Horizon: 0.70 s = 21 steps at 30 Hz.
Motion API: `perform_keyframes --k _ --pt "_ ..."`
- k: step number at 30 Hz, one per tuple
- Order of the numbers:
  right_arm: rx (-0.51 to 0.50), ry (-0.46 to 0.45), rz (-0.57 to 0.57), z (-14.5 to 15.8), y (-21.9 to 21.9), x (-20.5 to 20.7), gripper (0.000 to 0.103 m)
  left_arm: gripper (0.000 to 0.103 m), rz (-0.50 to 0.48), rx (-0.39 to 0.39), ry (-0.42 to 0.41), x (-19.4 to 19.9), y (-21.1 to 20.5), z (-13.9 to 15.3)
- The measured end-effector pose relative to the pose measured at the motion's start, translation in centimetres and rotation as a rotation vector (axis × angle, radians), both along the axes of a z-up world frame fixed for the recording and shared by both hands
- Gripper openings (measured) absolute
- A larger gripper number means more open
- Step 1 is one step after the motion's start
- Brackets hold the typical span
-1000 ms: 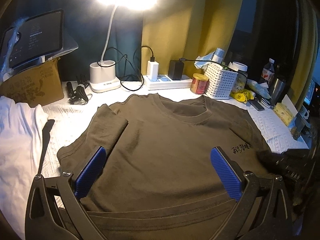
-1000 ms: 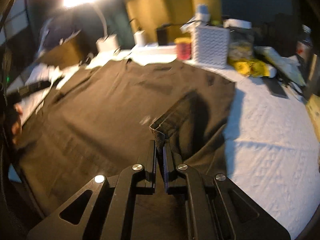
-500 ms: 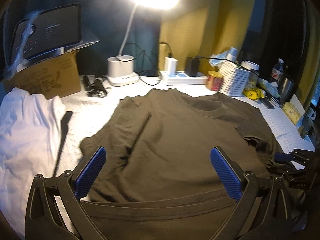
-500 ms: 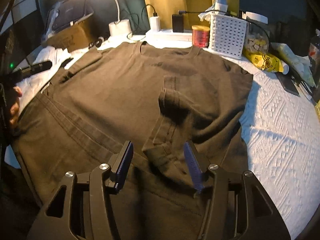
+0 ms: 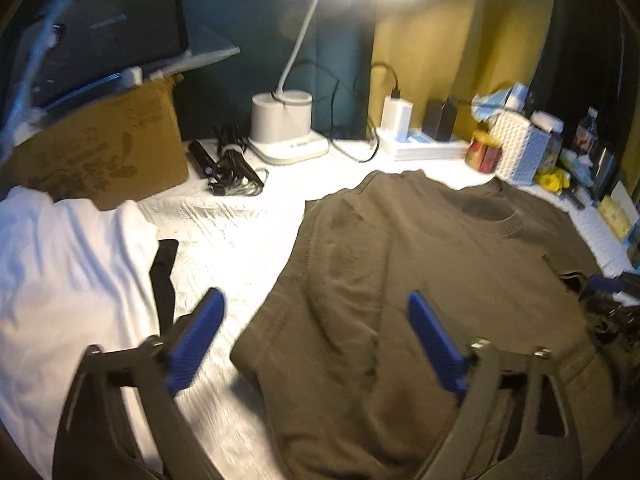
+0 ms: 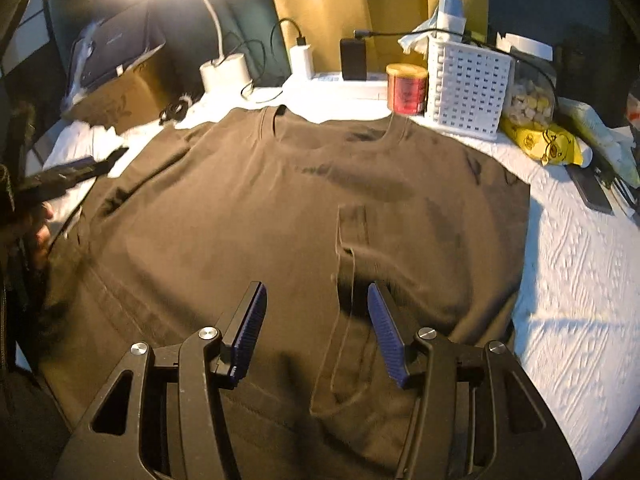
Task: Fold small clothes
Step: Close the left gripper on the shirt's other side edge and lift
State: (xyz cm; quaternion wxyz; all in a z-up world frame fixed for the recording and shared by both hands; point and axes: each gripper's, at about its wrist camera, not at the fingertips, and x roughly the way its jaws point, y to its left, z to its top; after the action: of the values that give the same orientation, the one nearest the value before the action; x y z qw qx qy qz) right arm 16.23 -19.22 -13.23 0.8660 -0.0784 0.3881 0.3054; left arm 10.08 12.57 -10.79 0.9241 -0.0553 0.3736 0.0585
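The left gripper (image 5: pixel 316 340) is seen with its jaws wide apart and closing, nothing pressed between them; the left edge of the brown T-shirt (image 5: pixel 420 280) lies under the gap, probably so that this edge can be pinched for the next fold. The right gripper (image 6: pixel 316 328) is held with its jaws moderately apart and empty above the folded-in sleeve (image 6: pixel 352 248), which rests flat on the shirt's body, so that side appears to be laid in already. The T-shirt is spread flat, collar away from both grippers, on the white textured cover of the desk (image 6: pixel 580 280), presumably to keep the folds square. Left of the shirt a white garment (image 5: pixel 68 280) is bunched, with a dark strap (image 5: pixel 164 276) lying between the 2. Beyond the collar, a desk lamp (image 5: pixel 282 124), a power strip (image 5: pixel 424 146), a red tin (image 6: pixel 407 89) and a white basket (image 6: pixel 466 88) are lined up, and a cardboard box (image 5: pixel 100 152) stands beyond the white garment.
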Motion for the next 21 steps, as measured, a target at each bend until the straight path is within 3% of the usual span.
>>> perform_keyframes --k 3,10,12,14,18,21 --pt "0.003 -0.012 -0.013 0.4 0.0 0.3 0.056 0.076 -0.035 -0.019 0.033 1.7 0.8 -1.0" --pt "0.012 0.002 -0.086 0.1 -1.5 0.6 0.056 0.044 -0.059 -0.060 0.113 3.6 1.5 -2.9" --pt "0.031 0.008 -0.104 0.1 -2.1 0.7 0.056 0.013 -0.066 -0.045 0.111 3.5 1.3 -2.7" --pt "0.040 0.009 -0.117 0.1 -2.4 0.8 0.056 0.004 -0.052 -0.024 0.101 3.2 1.4 -2.4" --pt "0.055 0.005 -0.115 0.4 -2.6 0.8 0.056 0.003 0.029 0.026 0.036 1.6 2.1 -1.2" --pt "0.064 0.001 -0.102 0.5 -2.6 0.7 0.056 0.003 0.070 0.020 -0.012 0.3 2.9 -0.2"
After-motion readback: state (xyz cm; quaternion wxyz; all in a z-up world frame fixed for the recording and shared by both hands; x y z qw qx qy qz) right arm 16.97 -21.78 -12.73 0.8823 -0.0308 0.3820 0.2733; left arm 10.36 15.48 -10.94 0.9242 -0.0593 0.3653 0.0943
